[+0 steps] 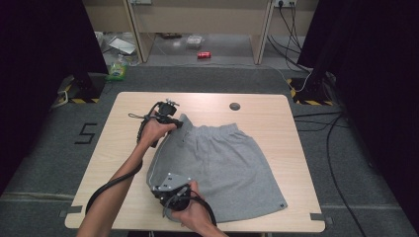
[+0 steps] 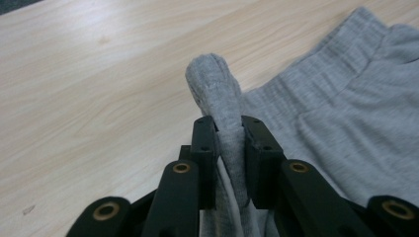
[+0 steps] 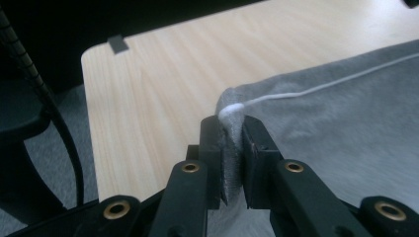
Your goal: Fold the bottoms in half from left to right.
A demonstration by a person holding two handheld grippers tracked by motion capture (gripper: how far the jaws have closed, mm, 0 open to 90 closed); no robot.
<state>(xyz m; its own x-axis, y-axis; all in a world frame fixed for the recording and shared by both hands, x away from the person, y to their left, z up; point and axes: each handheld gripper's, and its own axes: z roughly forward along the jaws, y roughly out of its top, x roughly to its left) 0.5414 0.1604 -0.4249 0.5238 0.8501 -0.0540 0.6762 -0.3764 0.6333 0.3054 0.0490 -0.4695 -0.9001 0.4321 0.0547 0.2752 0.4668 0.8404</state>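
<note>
nearest the person, the right gripper [image 1: 165, 189] sits at the front edge of the bench [image 1: 257, 111], its jaws clenched on the hem corner of the grey shorts [image 1: 222, 163]. in the right gripper view the right gripper [image 3: 230, 140] pinches a folded bit of fabric with a white stitch line running away from it, and the cloth bunches up between the jaws. the right hand [image 1: 190, 212] wraps the handle from below, forearm coming in from the bottom edge, cable looping beside it.

farther out, the left gripper [image 1: 178, 123] grasps the waistband corner of the shorts. in the left gripper view the left gripper [image 2: 230, 143] has its jaws closed tight on a rolled ribbed edge that stands up above them. the left hand [image 1: 154, 131] grips the handle, the arm stretched forward over the bench's left half.

the shorts lie spread mid-bench, waistband toward the far side, their left edge lifted between the two grippers. the fabric under the right hand is hidden.

beyond the bench, on the floor, a red can [image 1: 204, 55] and a green bottle [image 1: 117, 69] are small and hard to make out.
</note>
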